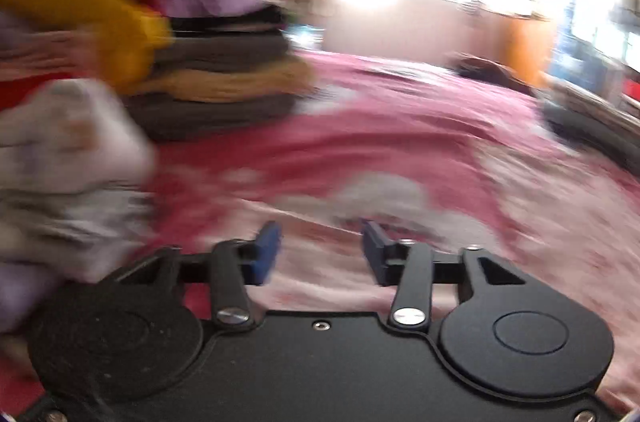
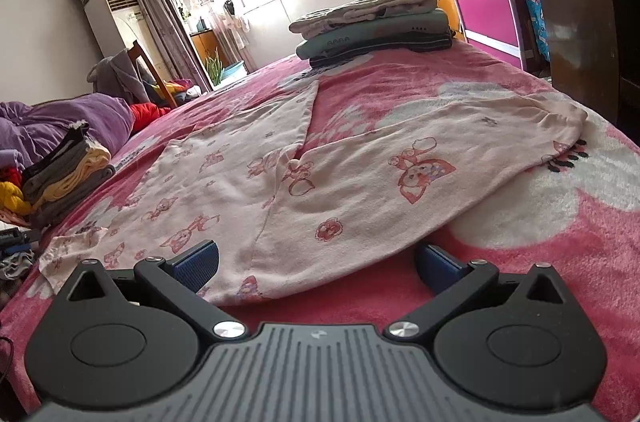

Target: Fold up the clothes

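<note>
Pale pink cartoon-print garment [image 2: 320, 174] spread flat, lightly creased, on pink blanket [image 2: 520, 262]

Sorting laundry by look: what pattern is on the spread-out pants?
Pale pink pants with small red cartoon animal prints; clearest in the right wrist view.

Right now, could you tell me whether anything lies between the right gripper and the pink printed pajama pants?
Nothing visible does. The right gripper is open at the near edge of the pink printed pajama pants, spread flat on the bedspread; both folded stacks sit well aside.
</note>
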